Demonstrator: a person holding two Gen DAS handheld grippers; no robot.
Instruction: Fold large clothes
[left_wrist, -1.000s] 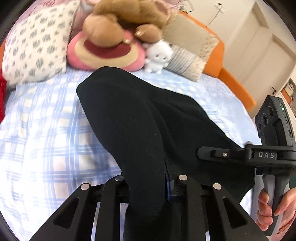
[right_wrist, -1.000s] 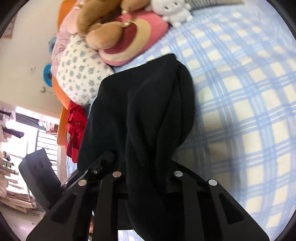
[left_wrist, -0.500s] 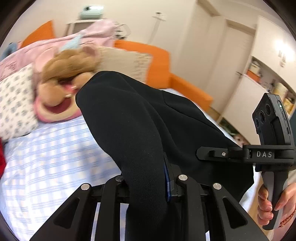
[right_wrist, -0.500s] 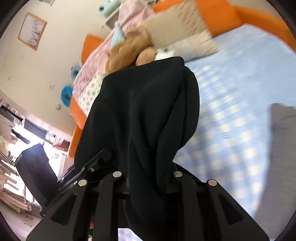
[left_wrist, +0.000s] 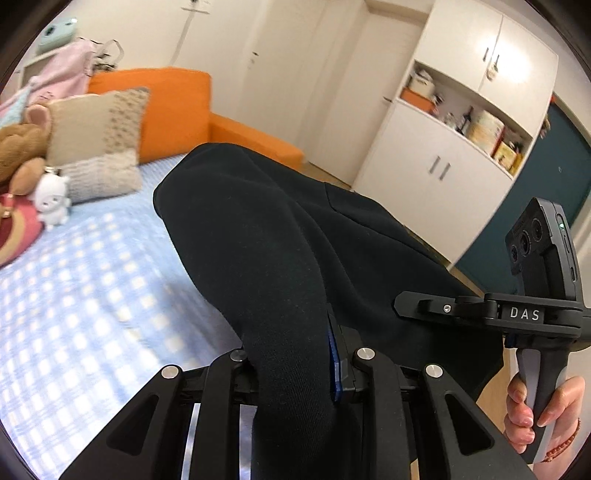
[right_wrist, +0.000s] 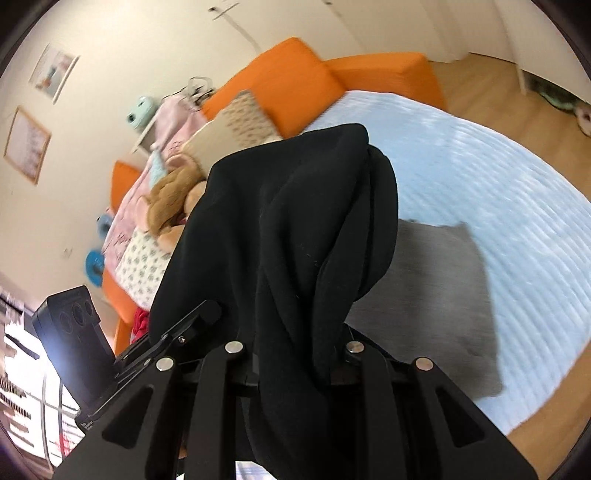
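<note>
A large black garment (left_wrist: 266, 236) hangs in the air over the bed (left_wrist: 74, 295), held between both grippers. My left gripper (left_wrist: 295, 354) is shut on a thick fold of it, and the cloth drapes over the fingers and hides their tips. In the right wrist view my right gripper (right_wrist: 291, 350) is shut on another bunched fold of the same black garment (right_wrist: 303, 221). A hand (left_wrist: 532, 417) grips the right tool's handle at the lower right of the left wrist view. The left tool's camera block (right_wrist: 74, 325) shows at the left of the right wrist view.
A grey folded cloth (right_wrist: 436, 295) lies on the pale blue checked sheet (right_wrist: 498, 192). Pillows (left_wrist: 96, 122) and plush toys (left_wrist: 51, 199) crowd the orange headboard (left_wrist: 170, 107). White cupboards (left_wrist: 461, 129) and a teal door (left_wrist: 546, 192) stand beyond the bed; wooden floor (right_wrist: 480, 81) surrounds it.
Both grippers have risen and swung away from the pillows, carrying the black garment. The cupboards, the floor and the grey cloth have come into view. Both grips are unchanged.
</note>
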